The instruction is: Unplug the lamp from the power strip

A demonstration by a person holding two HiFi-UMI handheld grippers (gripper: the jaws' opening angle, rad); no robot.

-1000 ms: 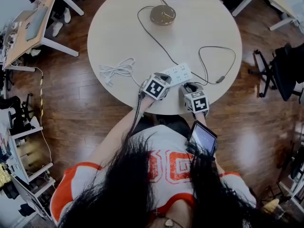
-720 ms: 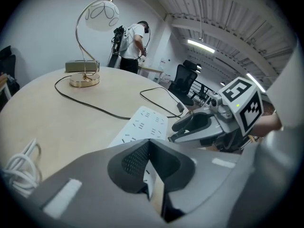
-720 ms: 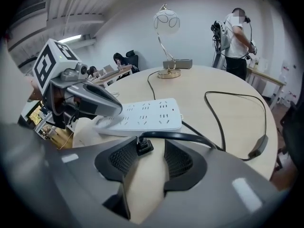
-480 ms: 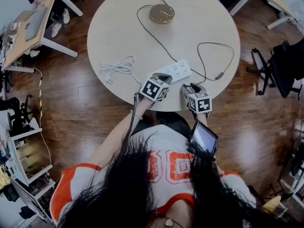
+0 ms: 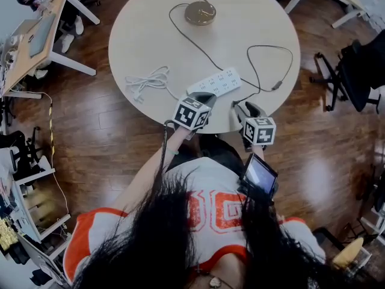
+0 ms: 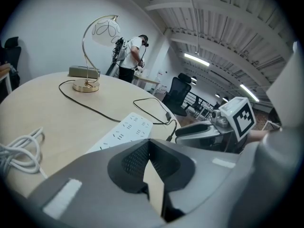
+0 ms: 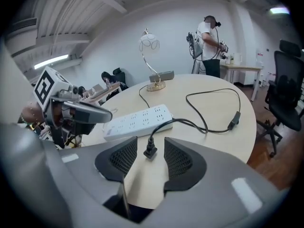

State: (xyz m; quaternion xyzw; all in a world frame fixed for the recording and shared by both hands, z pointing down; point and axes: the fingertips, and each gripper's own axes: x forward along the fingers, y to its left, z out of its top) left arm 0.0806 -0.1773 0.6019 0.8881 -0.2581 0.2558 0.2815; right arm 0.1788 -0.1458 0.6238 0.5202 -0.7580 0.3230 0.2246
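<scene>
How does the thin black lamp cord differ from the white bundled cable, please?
The thin black lamp cord sprawls in a wide loop; the white bundled cable lies bunched in a coil. The cord's loop lies right of the white power strip, the cable left of it. Both rest on the round beige table.

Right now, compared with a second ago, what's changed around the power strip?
The right tongs opened, letting go of the black plug, which now lies on the table between them, out of the power strip. The left tongs remain by the strip; lamp and white cable unmoved.
</scene>
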